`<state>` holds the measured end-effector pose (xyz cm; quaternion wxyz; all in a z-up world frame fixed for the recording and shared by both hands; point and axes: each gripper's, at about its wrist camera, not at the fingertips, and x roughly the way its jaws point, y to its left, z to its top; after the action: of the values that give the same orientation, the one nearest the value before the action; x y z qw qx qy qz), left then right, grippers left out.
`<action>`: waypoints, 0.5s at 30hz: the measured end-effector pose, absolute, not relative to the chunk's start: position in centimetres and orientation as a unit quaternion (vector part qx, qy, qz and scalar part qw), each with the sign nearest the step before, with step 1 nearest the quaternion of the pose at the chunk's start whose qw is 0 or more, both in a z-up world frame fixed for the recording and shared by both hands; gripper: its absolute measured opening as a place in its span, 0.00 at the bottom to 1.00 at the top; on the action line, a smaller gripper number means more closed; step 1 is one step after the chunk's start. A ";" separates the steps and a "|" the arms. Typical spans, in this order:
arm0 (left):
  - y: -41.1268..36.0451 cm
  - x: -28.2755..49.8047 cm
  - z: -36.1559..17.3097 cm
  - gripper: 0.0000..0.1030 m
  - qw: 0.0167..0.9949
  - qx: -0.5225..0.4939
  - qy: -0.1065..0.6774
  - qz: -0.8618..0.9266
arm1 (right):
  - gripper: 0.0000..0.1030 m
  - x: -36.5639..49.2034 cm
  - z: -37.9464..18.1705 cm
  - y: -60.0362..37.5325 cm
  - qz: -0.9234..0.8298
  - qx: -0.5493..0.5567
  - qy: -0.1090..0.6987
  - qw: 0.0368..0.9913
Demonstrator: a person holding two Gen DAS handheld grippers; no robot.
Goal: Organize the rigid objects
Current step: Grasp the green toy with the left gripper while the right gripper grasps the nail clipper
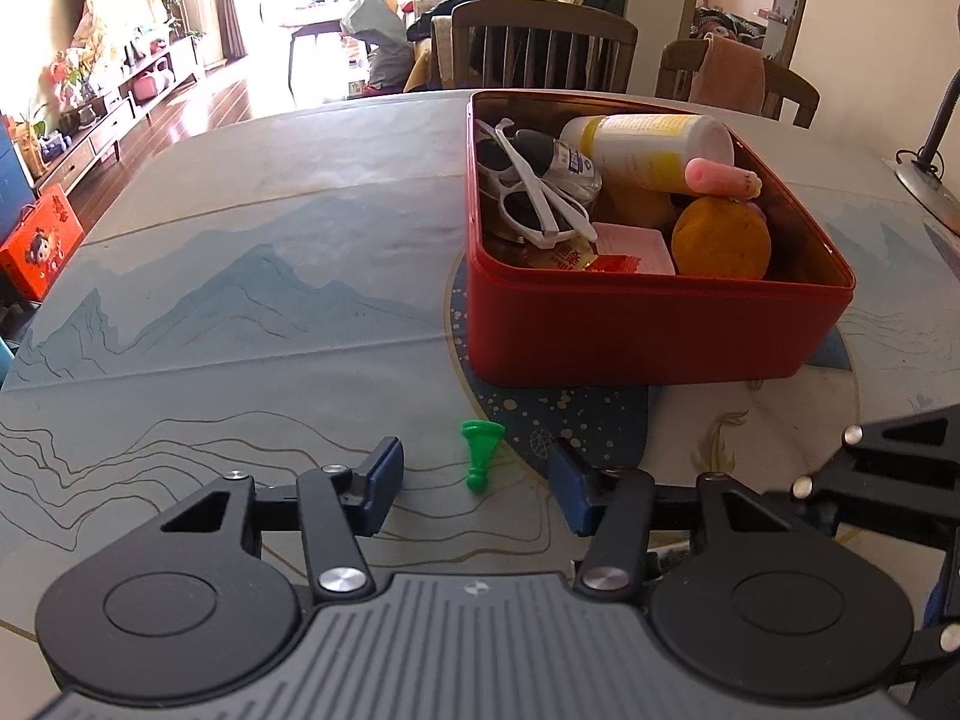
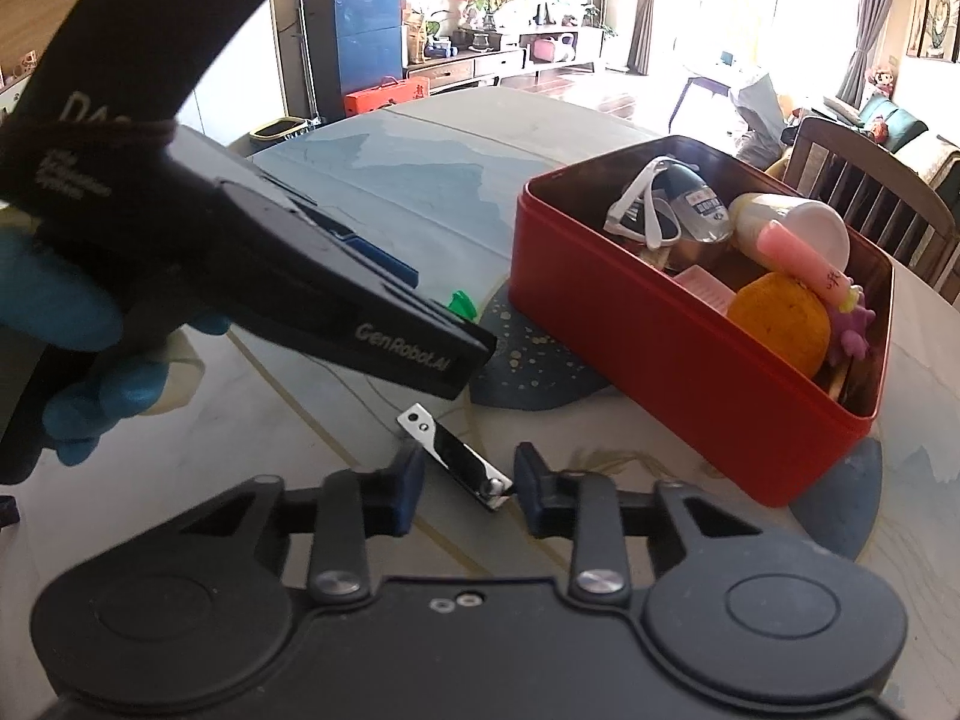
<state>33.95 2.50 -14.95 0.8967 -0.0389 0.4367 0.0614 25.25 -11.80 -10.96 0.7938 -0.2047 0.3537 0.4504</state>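
A small green pawn (image 1: 478, 450) lies on the table between the blue pads of my left gripper (image 1: 474, 463), which is open and does not touch it. A silver nail clipper (image 2: 456, 456) lies slantwise on the table in my right gripper (image 2: 467, 477), whose pads press on its two ends. The red tin (image 1: 648, 330) stands just beyond both. It holds white sunglasses (image 1: 540, 192), a white and yellow bottle (image 1: 654, 147), an orange (image 1: 720, 237) and a pink tube (image 1: 723, 177). In the right wrist view the pawn (image 2: 461, 303) peeks out behind the left gripper's body.
A blue-gloved hand (image 2: 78, 312) holds the left gripper, which fills the upper left of the right wrist view. The right gripper's linkage (image 1: 876, 480) is close at the right. Wooden chairs (image 1: 540, 42) stand behind the table. A lamp base (image 1: 927, 180) sits far right.
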 end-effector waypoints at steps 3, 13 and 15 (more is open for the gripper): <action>2.5 34.1 -14.9 0.37 0.897 -0.035 0.436 0.067 | 0.14 25.0 -10.9 -11.9 0.447 -0.209 0.354 0.794; 2.0 34.5 -14.9 0.20 0.898 -0.025 0.436 0.053 | 0.10 24.4 -10.9 -13.8 0.403 -0.195 0.361 0.818; 2.0 34.5 -14.9 0.17 0.898 -0.026 0.436 0.052 | 0.10 24.4 -11.0 -14.3 0.391 -0.189 0.364 0.824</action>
<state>34.48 2.02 -14.85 0.8979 -0.0263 0.4363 0.0522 24.42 -14.27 -10.95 0.8243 -0.1889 0.3637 0.3905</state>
